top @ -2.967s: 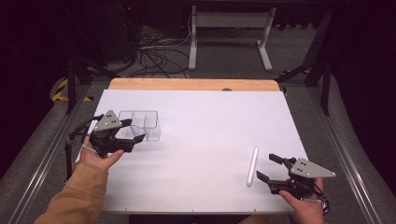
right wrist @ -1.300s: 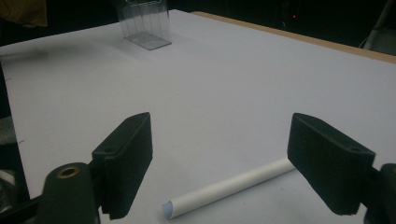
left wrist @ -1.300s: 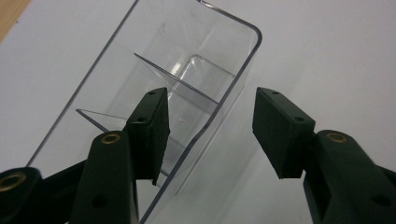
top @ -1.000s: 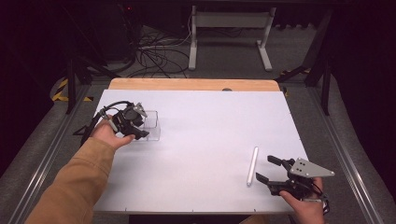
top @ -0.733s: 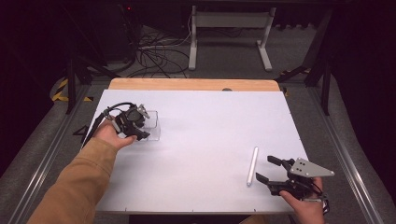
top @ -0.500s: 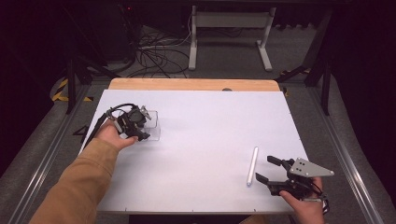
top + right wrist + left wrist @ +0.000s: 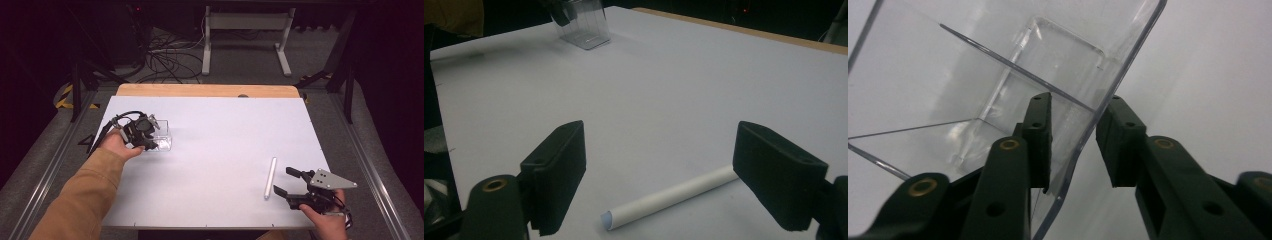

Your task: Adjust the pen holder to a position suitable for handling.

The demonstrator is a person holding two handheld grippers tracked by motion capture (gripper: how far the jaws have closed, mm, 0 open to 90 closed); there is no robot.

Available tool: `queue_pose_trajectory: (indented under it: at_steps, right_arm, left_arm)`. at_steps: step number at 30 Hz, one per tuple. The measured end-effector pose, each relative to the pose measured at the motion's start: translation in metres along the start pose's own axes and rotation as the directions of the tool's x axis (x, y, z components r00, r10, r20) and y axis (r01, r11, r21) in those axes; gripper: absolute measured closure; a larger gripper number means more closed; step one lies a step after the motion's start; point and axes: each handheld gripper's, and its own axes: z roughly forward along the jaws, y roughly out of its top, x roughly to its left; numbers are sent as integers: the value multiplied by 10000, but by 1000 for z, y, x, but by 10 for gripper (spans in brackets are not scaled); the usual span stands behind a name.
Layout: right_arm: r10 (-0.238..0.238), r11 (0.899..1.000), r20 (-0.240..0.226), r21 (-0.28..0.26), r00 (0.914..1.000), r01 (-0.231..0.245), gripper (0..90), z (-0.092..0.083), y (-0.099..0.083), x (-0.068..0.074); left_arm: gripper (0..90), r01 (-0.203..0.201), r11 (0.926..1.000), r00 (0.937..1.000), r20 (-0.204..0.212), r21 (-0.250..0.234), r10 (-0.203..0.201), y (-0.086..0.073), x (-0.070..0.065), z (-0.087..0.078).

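Observation:
A clear plastic box (image 7: 162, 139) with dividers stands at the left of the white table (image 7: 225, 130). My left gripper (image 7: 150, 138) is at the box's near left corner. In the left gripper view the gripper (image 7: 1075, 107) is open and straddles one wall of the box (image 7: 948, 75), one jaw inside and one outside, with a small gap still showing. A white tube (image 7: 270, 177) lies flat at the near right. My right gripper (image 7: 282, 180) rests just right of it, open. In the right gripper view the tube (image 7: 674, 197) lies on the table below the wide-open gripper (image 7: 661, 132).
A wooden strip (image 7: 205, 90) runs along the table's far edge. Metal rails flank both sides. Cables (image 7: 170, 55) and a stand's legs (image 7: 245, 30) lie on the floor beyond. The clear box (image 7: 584, 22) appears far off in the right gripper view.
The left hand reached forward and turned its gripper onto the box's wall; over the last second it barely shifted. The right gripper and the tube have stayed put.

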Motion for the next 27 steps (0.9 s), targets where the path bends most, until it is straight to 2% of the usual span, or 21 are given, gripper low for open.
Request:
queue_pose_trajectory:
  at_steps: [4, 5, 9, 11, 12, 14, 15, 16, 17, 19, 20, 22, 27]
  right_arm:
    - [-7, 10000, -35, 27, 10000, 7, 221, 1, 0, 0]
    - [6, 10000, -45, 46, 10000, -6, 220, 1, 0, 0]
    - [-6, 10000, -69, 34, 10000, 6, 220, 1, 0, 0]
    - [20, 10000, -75, 57, 10000, -19, 219, 1, 0, 0]
    - [20, 10000, -75, 57, 10000, -19, 219, 1, 0, 0]
    - [16, 10000, -104, 55, 9999, -16, 220, 1, 0, 0]
    - [23, 10000, -105, 56, 9999, -23, 219, 2, 0, 0]
    - [22, 10000, -97, 50, 10000, -22, 219, 2, 0, 0]
    - [18, 10000, -93, 48, 10000, -18, 220, 2, 0, 0]
    - [10, 10000, -101, 36, 9999, -9, 219, 2, 0, 0]
    - [7, 10000, -95, 32, 10000, -7, 219, 2, 0, 0]
    - [26, 10000, -98, 45, 9999, -26, 219, 2, 0, 0]
    - [21, 10000, -92, 34, 10000, -20, 219, 1, 0, 0]
  left_arm:
    - [782, -232, 9995, 9997, 8, 223, 232, -1, -3, -2]
    - [796, -374, 9991, 9993, -82, 208, 375, -1, -5, -4]
    - [878, -434, 9991, 9990, -44, -16, 434, -2, -5, -11]
    - [862, -373, 9991, 9989, 280, -217, 379, -2, -5, -18]
    - [876, -373, 9991, 9989, 280, -217, 379, -2, -5, -18]
    - [877, -648, 9975, 9979, 7, -268, 649, -1, -10, -21]
    - [878, -716, 9967, 9972, 176, -381, 724, 3, -14, -25]
    - [878, -716, 9967, 9972, 176, -381, 724, 3, -14, -25]
    - [879, -965, 9940, 9952, 124, -513, 973, 8, -20, -29]
    - [879, -1048, 9928, 9943, 117, -576, 1057, 11, -24, -30]
    - [879, -1396, 9875, 9899, 146, -726, 1410, 19, -32, -34]
    - [878, -1700, 9818, 9847, 244, -847, 1726, 28, -42, -38]
    - [878, -2443, 9625, 9663, 538, -1180, 2519, 51, -65, -39]
